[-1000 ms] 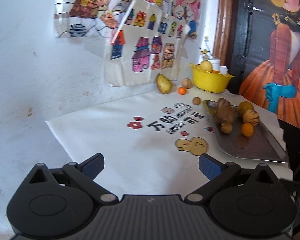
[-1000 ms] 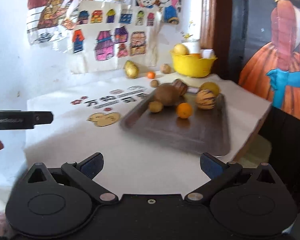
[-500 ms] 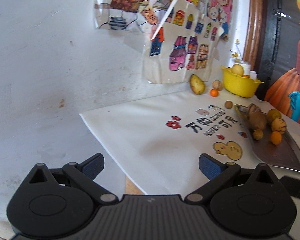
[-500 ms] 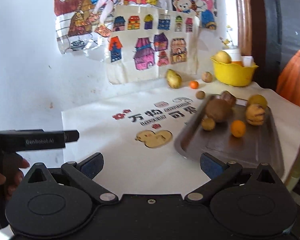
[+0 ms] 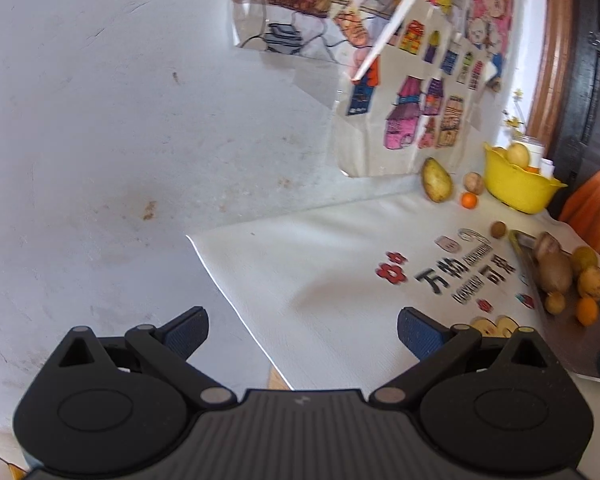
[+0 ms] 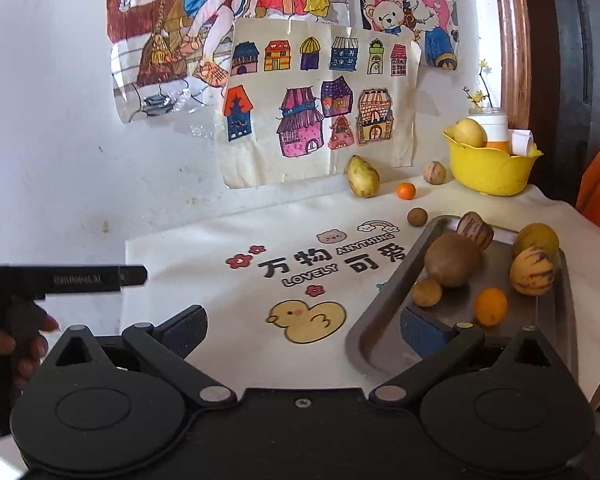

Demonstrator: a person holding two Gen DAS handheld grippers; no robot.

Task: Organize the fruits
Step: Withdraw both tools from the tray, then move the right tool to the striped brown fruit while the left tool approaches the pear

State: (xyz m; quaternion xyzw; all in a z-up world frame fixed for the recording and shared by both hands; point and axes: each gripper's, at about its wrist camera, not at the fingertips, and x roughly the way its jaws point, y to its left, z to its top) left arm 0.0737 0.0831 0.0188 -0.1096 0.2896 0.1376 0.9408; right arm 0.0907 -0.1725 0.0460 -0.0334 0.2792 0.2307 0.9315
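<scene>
**Two empty grippers held before a table of fruit**

A white cloth (image 6: 228,236) printed with a yellow duck and the word "LOVELY" is spread over a table against a white wall hung with coloured drawings. The right gripper (image 6: 303,328) is held near the front edge of the cloth, its blue-padded fingers spread wide with nothing between them. The left gripper (image 5: 302,330) is held further left, over the cloth's left edge, its fingers equally wide apart and empty. In the right wrist view, a hand (image 6: 4,340) is seen at the far left, holding the left gripper's handle.

A grey metal tray (image 6: 380,320) lies on the right of the cloth. On it are gathered a large brown fruit (image 6: 452,260), a small brown fruit (image 6: 427,293) touching it, an orange (image 6: 491,306), two yellow fruits with purple streaks, and another yellow fruit behind.

Loose on the cloth by the far wall are a yellow-green pear (image 6: 363,176), a small orange (image 6: 405,191), a tan round fruit (image 6: 434,172) and a small brown fruit (image 6: 417,216) just beside the tray's far corner. At the far right stands a yellow bowl (image 6: 488,172) holding a pale yellow fruit.
</scene>
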